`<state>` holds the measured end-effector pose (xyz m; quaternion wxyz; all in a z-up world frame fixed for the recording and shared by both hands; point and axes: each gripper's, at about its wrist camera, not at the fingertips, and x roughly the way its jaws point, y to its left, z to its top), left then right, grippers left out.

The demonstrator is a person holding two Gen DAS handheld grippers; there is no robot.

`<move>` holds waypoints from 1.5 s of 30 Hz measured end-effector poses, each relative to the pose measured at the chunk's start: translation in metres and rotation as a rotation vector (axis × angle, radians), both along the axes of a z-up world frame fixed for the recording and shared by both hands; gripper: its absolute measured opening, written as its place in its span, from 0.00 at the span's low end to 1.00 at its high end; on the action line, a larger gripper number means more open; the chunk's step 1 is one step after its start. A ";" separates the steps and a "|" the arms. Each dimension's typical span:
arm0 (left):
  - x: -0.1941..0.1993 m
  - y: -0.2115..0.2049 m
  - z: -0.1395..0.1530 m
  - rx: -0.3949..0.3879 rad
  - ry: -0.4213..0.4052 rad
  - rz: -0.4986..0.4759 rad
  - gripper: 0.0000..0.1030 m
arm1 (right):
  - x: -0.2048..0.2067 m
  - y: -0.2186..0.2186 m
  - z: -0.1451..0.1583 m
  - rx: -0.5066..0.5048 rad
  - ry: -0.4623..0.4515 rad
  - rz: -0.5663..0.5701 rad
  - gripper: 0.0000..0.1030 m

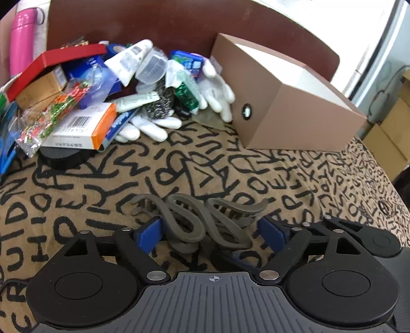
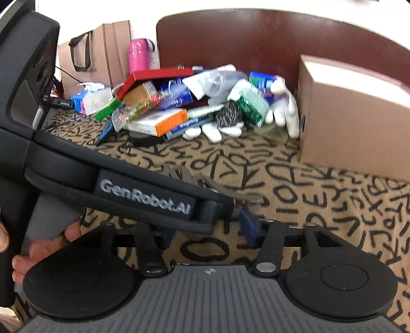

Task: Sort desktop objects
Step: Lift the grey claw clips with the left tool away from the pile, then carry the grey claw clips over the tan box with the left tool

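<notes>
A grey wavy hair claw clip (image 1: 197,222) lies on the letter-patterned cloth between the blue pads of my left gripper (image 1: 210,230), which is open around it; whether the pads touch it I cannot tell. The clip also shows in the right wrist view (image 2: 205,181), past the left gripper's body. My right gripper (image 2: 208,234) is open and empty above the cloth, just behind the left one. A pile of mixed objects (image 1: 102,89) with white gloves (image 1: 215,89), boxes, tubes and packets lies at the back. A brown cardboard box (image 1: 289,102) stands at the back right.
A pink bottle (image 1: 21,35) stands behind the pile. A dark red board (image 1: 179,23) backs the table. In the right wrist view a brown paper bag (image 2: 94,53) and a tissue pack (image 2: 89,100) sit at the left. The left gripper's body (image 2: 77,158) crosses that view.
</notes>
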<state>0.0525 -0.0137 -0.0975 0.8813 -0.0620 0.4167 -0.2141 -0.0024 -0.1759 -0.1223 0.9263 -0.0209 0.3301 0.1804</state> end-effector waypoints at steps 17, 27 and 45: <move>0.008 -0.006 0.000 0.041 0.006 0.003 0.82 | 0.005 0.006 -0.001 0.018 -0.004 -0.005 0.46; 0.007 -0.026 0.012 0.036 -0.003 -0.038 0.72 | 0.002 -0.011 0.004 0.030 -0.018 -0.043 0.43; 0.056 -0.129 0.123 -0.059 -0.264 -0.211 0.67 | 0.032 -0.092 0.103 -0.037 -0.323 -0.210 0.43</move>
